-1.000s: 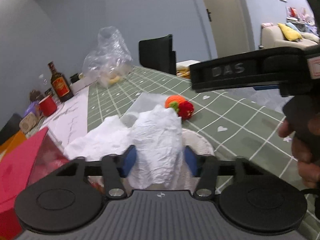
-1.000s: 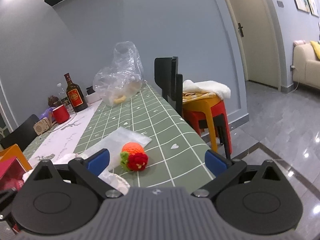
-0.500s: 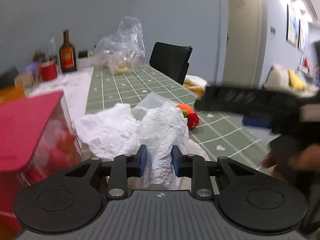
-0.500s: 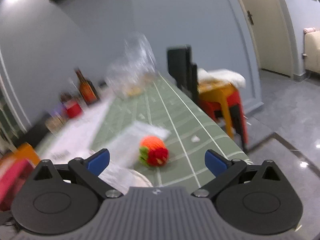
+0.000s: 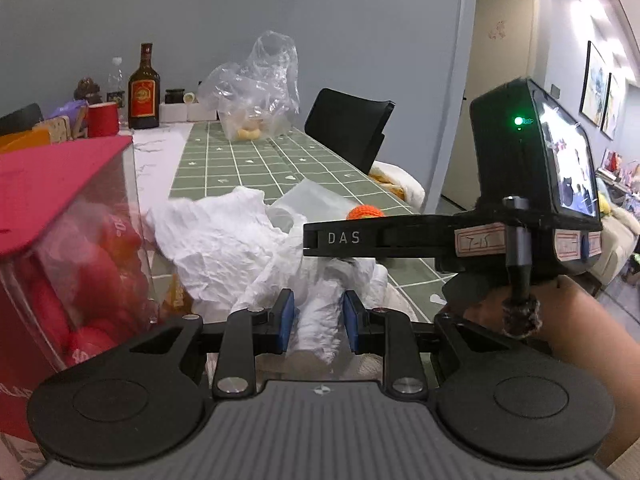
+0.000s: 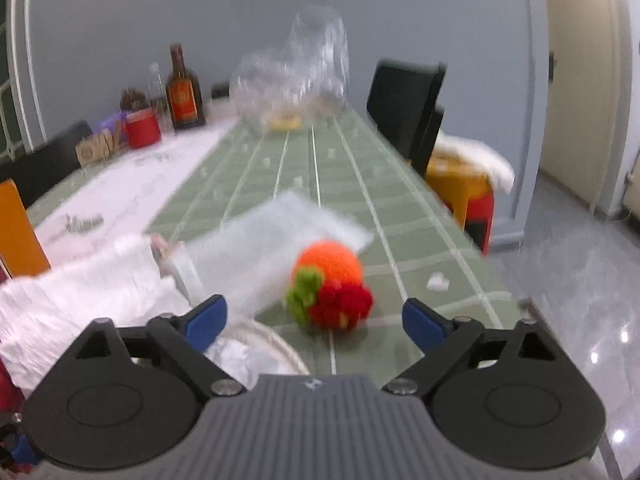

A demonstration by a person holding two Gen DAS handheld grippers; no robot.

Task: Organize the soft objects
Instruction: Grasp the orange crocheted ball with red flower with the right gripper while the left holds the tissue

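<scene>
Blue-padded fingers point(image 5: 285, 316) of the left gripper point(image 5: 316, 316) are pinching a crumpled white tissue wad point(image 5: 320, 312) on the green checked tablecloth point(image 5: 240, 160). Jaws of the right gripper point(image 6: 316, 318) are standing wide, having just been narrowing, with nothing gripped; an orange-and-red crocheted soft toy point(image 6: 330, 284) is lying just beyond them.

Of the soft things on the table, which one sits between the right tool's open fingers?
The orange crocheted toy with green and red trim; the white crumpled paper is pinched in the left tool instead.
</scene>
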